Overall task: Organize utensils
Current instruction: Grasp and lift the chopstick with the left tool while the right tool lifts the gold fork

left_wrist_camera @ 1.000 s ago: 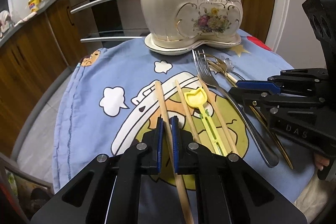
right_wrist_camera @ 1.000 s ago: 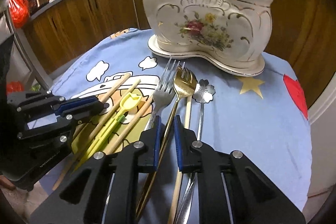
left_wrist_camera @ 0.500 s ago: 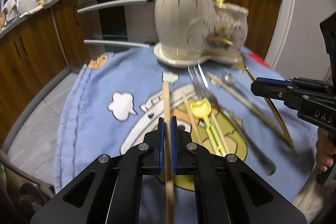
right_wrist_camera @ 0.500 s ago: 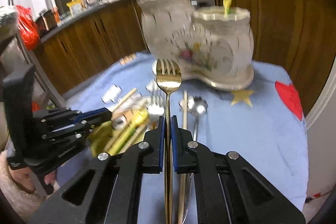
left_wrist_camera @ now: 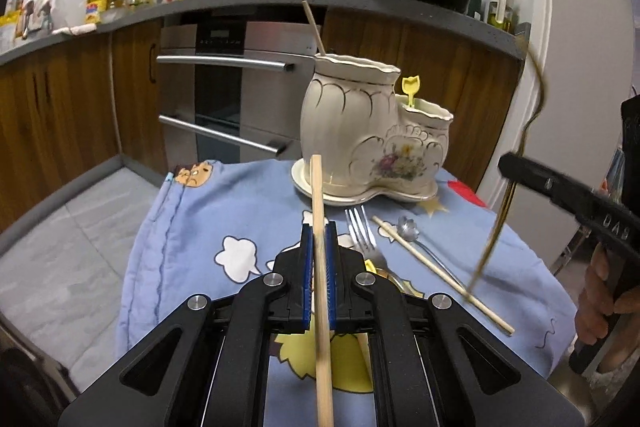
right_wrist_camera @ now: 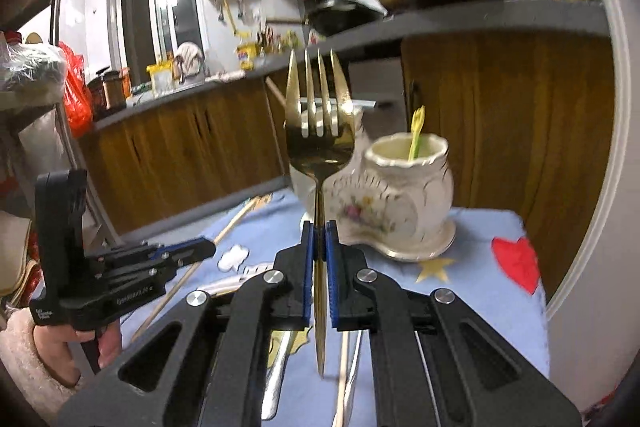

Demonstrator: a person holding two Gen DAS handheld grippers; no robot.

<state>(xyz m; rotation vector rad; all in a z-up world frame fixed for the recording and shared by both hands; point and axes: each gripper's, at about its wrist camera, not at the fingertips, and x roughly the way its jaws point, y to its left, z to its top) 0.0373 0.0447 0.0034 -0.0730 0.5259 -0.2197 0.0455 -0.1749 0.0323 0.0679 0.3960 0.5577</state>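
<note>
Utensils are held aloft before the ceramic holder (left_wrist_camera: pixel 372 135): a wooden chopstick (left_wrist_camera: pixel 320 251) is clamped in the left gripper (left_wrist_camera: pixel 319 235) jaws, a gold fork (right_wrist_camera: pixel 319 131) in the right gripper (right_wrist_camera: pixel 319 239) jaws, both angled slightly downward.

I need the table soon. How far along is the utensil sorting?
Done: one wooden chopstick and a yellow pick already stand in the ceramic holder.
In hand: the left gripper clamps a chopstick; the right gripper clamps a gold fork.
Left on the cloth: a silver fork, a flower-ended spoon, another chopstick.
</note>
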